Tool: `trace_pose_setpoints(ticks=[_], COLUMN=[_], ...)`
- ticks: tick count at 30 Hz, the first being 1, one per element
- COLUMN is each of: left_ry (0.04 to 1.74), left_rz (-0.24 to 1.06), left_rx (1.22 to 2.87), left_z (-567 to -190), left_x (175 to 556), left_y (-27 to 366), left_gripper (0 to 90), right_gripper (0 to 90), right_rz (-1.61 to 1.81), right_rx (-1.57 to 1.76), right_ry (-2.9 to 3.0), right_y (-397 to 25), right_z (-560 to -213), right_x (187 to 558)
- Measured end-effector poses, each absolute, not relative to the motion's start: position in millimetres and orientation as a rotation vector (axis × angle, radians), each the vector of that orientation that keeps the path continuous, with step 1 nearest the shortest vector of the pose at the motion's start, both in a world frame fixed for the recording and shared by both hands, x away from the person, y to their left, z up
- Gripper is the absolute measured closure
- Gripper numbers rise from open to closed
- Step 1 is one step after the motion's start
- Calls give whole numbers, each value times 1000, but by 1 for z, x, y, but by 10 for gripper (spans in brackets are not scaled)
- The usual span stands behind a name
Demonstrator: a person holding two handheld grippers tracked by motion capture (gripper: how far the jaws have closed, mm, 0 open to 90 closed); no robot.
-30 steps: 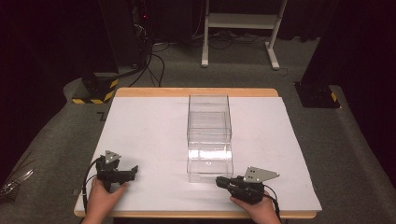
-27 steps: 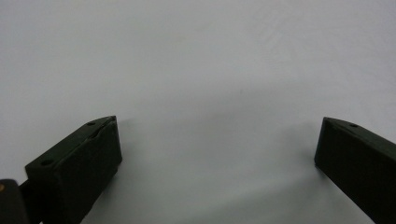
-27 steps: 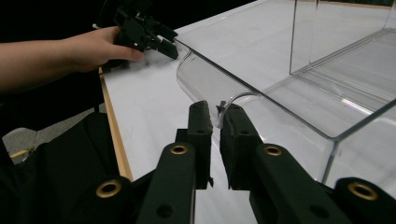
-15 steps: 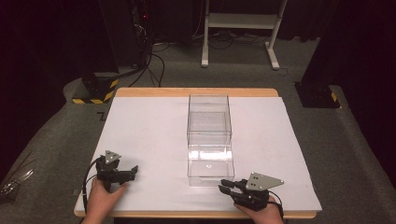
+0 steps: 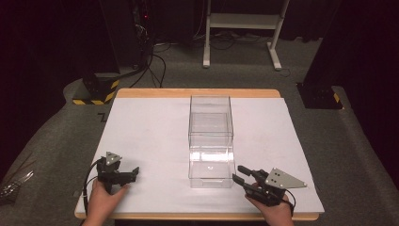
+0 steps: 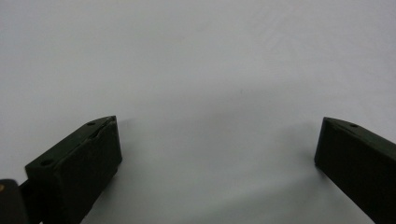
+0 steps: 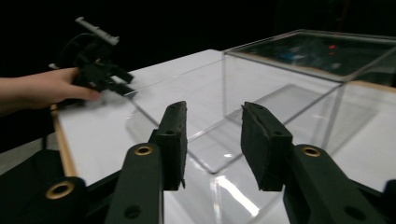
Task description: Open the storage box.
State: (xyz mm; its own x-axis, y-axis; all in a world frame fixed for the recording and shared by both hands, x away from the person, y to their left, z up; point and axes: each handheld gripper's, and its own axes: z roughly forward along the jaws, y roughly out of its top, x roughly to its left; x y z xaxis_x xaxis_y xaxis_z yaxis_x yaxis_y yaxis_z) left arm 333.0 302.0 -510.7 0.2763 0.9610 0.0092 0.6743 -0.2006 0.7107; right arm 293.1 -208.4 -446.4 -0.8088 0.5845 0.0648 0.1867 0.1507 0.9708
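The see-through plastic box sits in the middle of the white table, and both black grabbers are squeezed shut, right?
Not quite. The clear plastic box does sit mid-table on the white tabletop, but neither gripper is shut: the left gripper view shows the left gripper with its jaws far apart, and the right gripper view shows a gap in the right gripper.

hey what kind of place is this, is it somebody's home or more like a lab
Likely a lab or recording studio: a white-covered table holding only a clear plastic box, black curtains around it, and cables running across grey carpet.
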Motion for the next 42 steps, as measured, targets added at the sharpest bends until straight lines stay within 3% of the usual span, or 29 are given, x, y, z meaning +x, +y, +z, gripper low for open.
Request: trace_pose_setpoints(ticks=[24,35,42], left_ry=[1466,1466,1466], left_rz=[621,621,622], left_rx=[1955,1955,1955], left_z=[-511,-511,-511], left_x=[333,333,333], left_y=[302,302,302], left_gripper=[6,6,7], right_gripper=[460,344,350], right_rz=[1219,987,946], right_rx=[1124,1279,1291], right_ry=[1865,2003,2043], right_y=[-271,-275,-273], right_z=[-471,-498,-500], right_x=[324,342,346])
